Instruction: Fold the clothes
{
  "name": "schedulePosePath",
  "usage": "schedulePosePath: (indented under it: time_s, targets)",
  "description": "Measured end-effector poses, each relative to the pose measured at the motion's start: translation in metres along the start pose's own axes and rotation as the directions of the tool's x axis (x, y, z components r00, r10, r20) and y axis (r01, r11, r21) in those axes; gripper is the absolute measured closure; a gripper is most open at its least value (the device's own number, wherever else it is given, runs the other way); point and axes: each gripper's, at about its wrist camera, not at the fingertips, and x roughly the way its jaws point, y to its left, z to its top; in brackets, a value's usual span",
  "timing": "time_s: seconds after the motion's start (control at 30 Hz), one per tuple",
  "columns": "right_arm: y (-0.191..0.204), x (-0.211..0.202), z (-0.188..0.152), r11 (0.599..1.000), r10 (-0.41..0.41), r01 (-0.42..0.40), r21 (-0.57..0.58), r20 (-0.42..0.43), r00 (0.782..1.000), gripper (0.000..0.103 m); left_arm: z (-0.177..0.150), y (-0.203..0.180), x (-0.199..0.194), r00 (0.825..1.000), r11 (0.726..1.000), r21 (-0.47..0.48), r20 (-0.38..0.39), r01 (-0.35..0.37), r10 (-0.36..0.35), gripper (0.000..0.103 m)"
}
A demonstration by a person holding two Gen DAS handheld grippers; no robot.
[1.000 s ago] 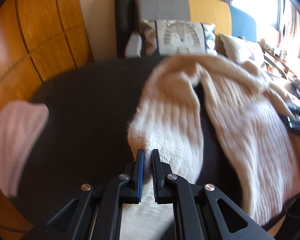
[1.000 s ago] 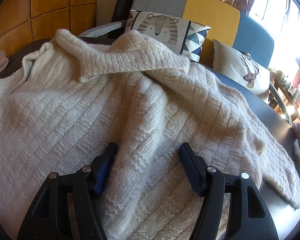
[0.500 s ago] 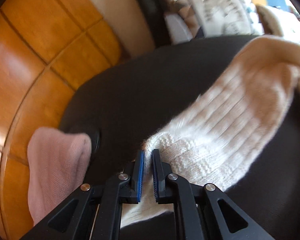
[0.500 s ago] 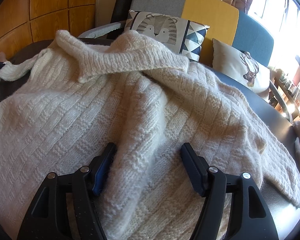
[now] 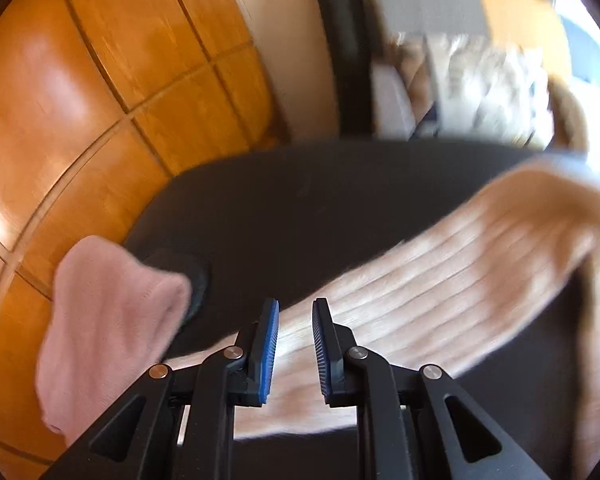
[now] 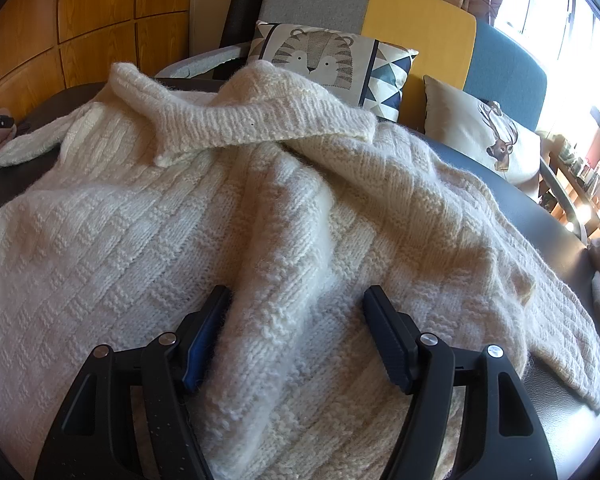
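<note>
On the dark round table (image 5: 339, 200), your left gripper (image 5: 294, 340) is opening over the cream ribbed-knit sweater sleeve (image 5: 439, 280), gripping nothing, while your right gripper (image 6: 296, 332) is straddling, wide open, a ridge of the cream knitted sweater (image 6: 260, 200).

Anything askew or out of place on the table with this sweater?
Yes. The cream knit sweater lies rumpled, not flat: its ribbed hem is flopped back over the body and a thick ridge bunches between the right gripper's open jaws. A pink garment hangs off the dark table's edge.

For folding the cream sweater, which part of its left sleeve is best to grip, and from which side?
Probably the cuff end of the sleeve, approached from the pink cloth side. The sleeve lies flat and stretched across the dark table, so only its end offers a free edge. The left gripper is opening above it.
</note>
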Motion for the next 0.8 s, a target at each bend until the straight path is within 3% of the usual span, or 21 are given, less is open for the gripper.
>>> schedulePosePath:
  time_s: [0.07,0.13,0.23,0.33,0.47,0.57,0.63,0.73,0.8]
  targets:
    - [0.0,0.0,0.0,1.0,0.001,-0.001,0.002,-0.001,1.0,0.032,0.004,-0.024,-0.024,0.995,0.996,0.027,0.056,0.085,-0.086,0.086]
    - [-0.002,0.001,0.002,1.0,0.019,-0.019,0.009,-0.014,1.0,0.03,0.0,-0.064,-0.044,0.975,0.974,0.099,0.069,0.202,-0.21,0.086]
    - [-0.011,-0.006,0.007,0.996,0.086,-0.086,0.005,-0.039,0.996,0.03,-0.014,-0.131,-0.067,0.932,0.912,0.227,0.046,0.341,-0.36,0.086]
    - [-0.034,-0.035,0.005,0.977,0.167,-0.166,0.135,0.005,0.986,0.03,-0.037,-0.183,-0.077,0.9,0.857,0.304,-0.005,0.416,-0.435,0.086]
    - [-0.056,-0.081,-0.015,0.968,0.113,-0.11,0.227,0.003,0.994,0.029,-0.073,-0.223,-0.077,0.905,0.833,0.366,-0.067,0.414,-0.42,0.086]
    - [-0.068,-0.095,-0.043,0.937,0.148,-0.124,0.325,-0.05,0.988,0.029,-0.096,-0.227,-0.072,0.926,0.848,0.385,-0.048,0.363,-0.374,0.085]
    - [-0.067,-0.099,-0.062,0.92,0.191,-0.15,0.361,-0.081,0.978,0.029,-0.106,-0.22,-0.073,0.923,0.857,0.365,-0.016,0.364,-0.385,0.082]
    - [-0.053,-0.097,-0.08,0.927,0.193,-0.134,0.351,-0.139,0.971,0.03,-0.115,-0.208,-0.072,0.914,0.864,0.334,0.017,0.376,-0.405,0.081]
    - [-0.046,-0.096,-0.09,0.917,0.205,-0.139,0.373,-0.143,0.968,0.043,-0.12,-0.203,-0.072,0.909,0.864,0.324,0.025,0.386,-0.415,0.081]
